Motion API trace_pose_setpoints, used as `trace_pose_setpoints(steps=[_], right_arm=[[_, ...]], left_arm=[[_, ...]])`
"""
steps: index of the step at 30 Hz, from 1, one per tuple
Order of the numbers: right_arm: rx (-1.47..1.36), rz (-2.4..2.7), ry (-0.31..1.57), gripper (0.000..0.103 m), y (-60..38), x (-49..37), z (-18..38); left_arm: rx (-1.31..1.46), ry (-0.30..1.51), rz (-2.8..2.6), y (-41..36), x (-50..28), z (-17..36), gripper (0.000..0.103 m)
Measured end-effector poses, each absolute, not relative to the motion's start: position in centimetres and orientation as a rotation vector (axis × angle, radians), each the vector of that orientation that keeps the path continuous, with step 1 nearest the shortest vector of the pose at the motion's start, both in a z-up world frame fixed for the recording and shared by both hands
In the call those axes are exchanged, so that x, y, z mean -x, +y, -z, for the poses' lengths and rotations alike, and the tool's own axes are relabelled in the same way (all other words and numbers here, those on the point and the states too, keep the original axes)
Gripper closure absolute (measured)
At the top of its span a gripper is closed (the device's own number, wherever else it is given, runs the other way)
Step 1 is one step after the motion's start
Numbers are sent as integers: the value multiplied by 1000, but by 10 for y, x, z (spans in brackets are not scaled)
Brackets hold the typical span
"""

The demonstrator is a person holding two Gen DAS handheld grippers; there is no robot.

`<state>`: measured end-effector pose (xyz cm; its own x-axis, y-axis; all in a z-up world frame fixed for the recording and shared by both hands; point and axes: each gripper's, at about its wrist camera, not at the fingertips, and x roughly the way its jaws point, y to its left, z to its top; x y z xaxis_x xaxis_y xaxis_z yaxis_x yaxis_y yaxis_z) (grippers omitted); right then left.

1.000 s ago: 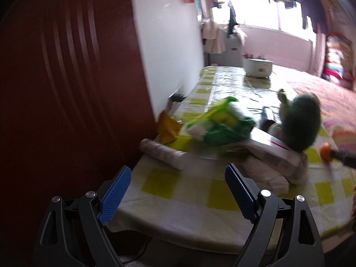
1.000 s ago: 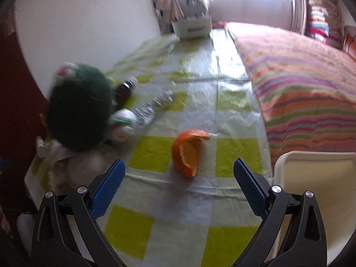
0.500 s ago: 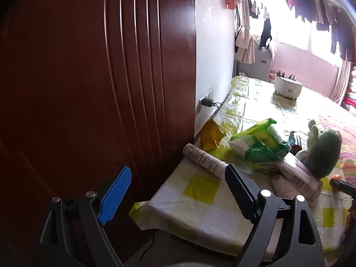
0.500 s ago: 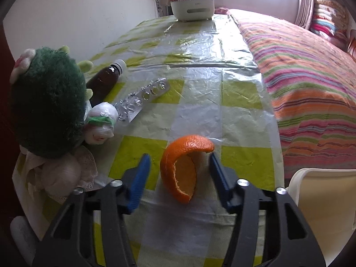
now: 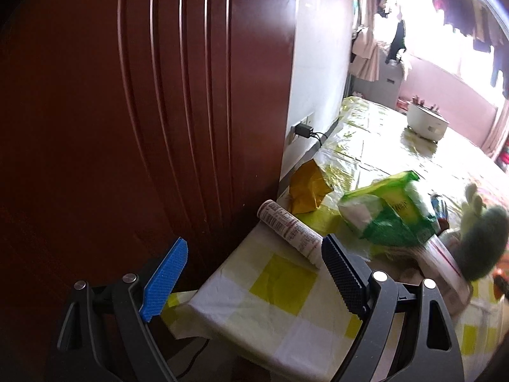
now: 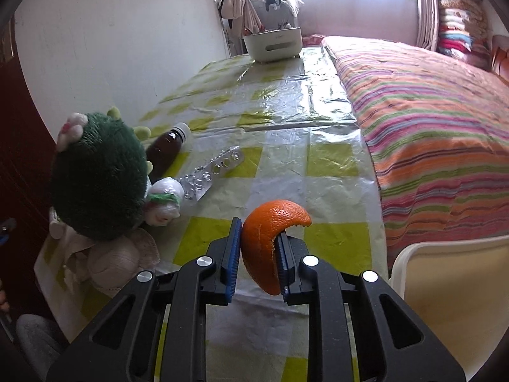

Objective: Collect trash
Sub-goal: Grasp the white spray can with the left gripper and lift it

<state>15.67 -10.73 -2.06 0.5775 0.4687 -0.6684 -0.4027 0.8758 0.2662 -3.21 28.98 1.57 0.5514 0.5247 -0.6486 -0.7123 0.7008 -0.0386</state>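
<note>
A: Where's the orange peel right now?

B: Clamped in the right gripper, its fingers pressed on the curved wall, over the near end of the table.

A: How will it handle?

B: Light and bendy, I'd judge, waxy outside and likely to tear at the thin tip. The thick middle is the place to pinch, gently.

A: The left gripper?

B: Fingers spread wide, holding nothing, short of the paper roll at the table corner.
</note>
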Motion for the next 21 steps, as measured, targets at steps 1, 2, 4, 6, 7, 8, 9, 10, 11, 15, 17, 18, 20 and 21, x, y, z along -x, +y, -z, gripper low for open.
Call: trace_pose_setpoints(steps=[1,2,4,6,7,8,9,10,11,15,17,18,20,21], right_arm=[[-94,-518,810,83,-106,-157,21],[-93,-523,808,83,-104,-156,21],[-80,-532,798,83,-99,-154,21],[-74,-544,791,83,-95,-152,20],[-77,-550,790,83,-94,-151,20],[-80,-555,790,83,-93,-151,20],[-84,-559,790,83,-93,-151,20],[-88,-563,792,83,-93,-152,21],[-95,-568,796,83,-93,-153,22],[-131,-592,818,83,-95,-156,28],[-156,-608,828,83,-97,-158,29],[-164,-615,829,83,-98,-157,29],[-179,-624,822,83,-101,-156,26],[-181,-629,817,83,-102,-156,24]], left_arm=[[321,659,-751,291,28,-14,19],[332,675,-759,294,23,-11,19],[389,708,-787,301,11,-4,19],[432,735,-818,306,0,1,19],[463,756,-839,310,-7,3,19],[478,764,-843,311,-10,4,19],[498,785,-855,315,-17,5,19],[505,804,-866,317,-22,6,19],[509,822,-873,319,-27,6,19],[535,937,-884,327,-51,7,19],[530,983,-892,330,-61,7,19],[516,1005,-911,331,-67,8,19],[513,1049,-919,334,-77,12,19],[529,1084,-918,337,-82,16,19]])
